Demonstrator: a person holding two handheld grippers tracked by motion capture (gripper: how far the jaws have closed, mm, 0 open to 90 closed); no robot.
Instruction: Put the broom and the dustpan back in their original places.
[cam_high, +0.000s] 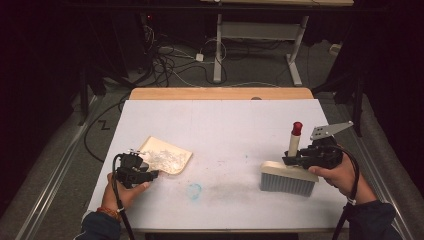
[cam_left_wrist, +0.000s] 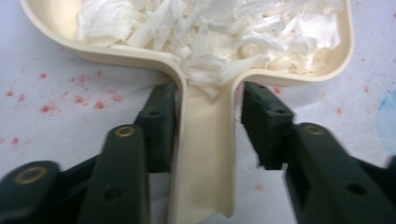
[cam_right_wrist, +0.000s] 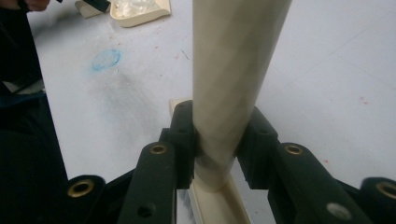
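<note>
1. We see our left tongs (cam_high: 150, 174) at about eight o'clock on the white worktop (cam_high: 225, 125), lying low along the handle of a cream dustpan (cam_high: 167, 155).
2. In the left gripper view, the dustpan handle (cam_left_wrist: 205, 154) runs between the two black jaws. One jaw lies against its side and the other stands just off it with a thin gap, so these tongs are spread and not pinching.
3. The dustpan holds a heap of white paper scraps (cam_left_wrist: 210, 32), which spill a little into the neck of the handle.
4. Our right tongs (cam_high: 290, 159) sit at about four o'clock and are pressed onto the cream handle of a brush (cam_high: 288, 177).
5. In the right gripper view, both jaws squeeze the round brush handle (cam_right_wrist: 229, 84) low down near its base.
6. The brush head rests on the worktop with its grey bristles facing us, and the handle stands upright with a red tip (cam_high: 297, 128).
7. A faint blue smudge (cam_high: 194, 190) and a grey smear lie at six o'clock, between dustpan and brush, well apart from both.
</note>
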